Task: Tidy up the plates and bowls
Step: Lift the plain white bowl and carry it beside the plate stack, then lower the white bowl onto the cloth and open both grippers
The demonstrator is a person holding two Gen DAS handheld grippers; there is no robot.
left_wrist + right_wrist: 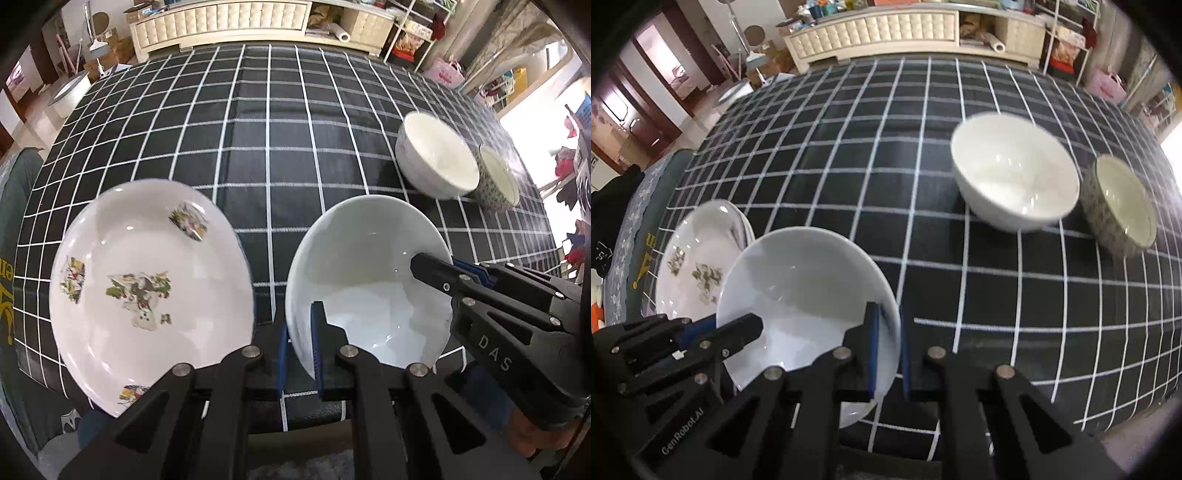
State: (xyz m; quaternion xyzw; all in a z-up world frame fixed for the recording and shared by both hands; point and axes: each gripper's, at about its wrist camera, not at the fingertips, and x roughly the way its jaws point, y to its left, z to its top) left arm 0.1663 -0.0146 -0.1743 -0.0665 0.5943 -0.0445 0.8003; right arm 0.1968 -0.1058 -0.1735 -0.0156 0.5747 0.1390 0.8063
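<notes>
Left wrist view first: both grippers have hold of the same plain white dish (369, 280), one on each side of the rim. The left gripper (300, 354) is clamped on the near-left edge, blue pads pinching the rim between them. The right gripper (443, 271) comes in from the right and bites the opposite edge. The dish looks lifted and tilted above the checked cloth (258, 129), not resting on it, though I can't swear to that. Just left of it lies a flowered plate (147, 280), near the table's front edge. Farther back on the right are a white bowl (436, 158) and a patterned bowl (496, 181), touching or nearly so.

Right wrist view: same story from the other side. The right gripper (888, 350) is closed on the dish (805, 288) at its right rim, and the left gripper (738, 334) reaches in from the left onto the far rim. The flowered plate (690, 266) sits behind and left of the dish, and there seems to be a second rim stacked under it. The white bowl (1012, 173) and patterned bowl (1119, 206) stand side by side further out.

Progress-wise I'd call it midway: plates look partly stacked, the dish is in the air heading somewhere, and the two bowls aren't nested yet.
</notes>
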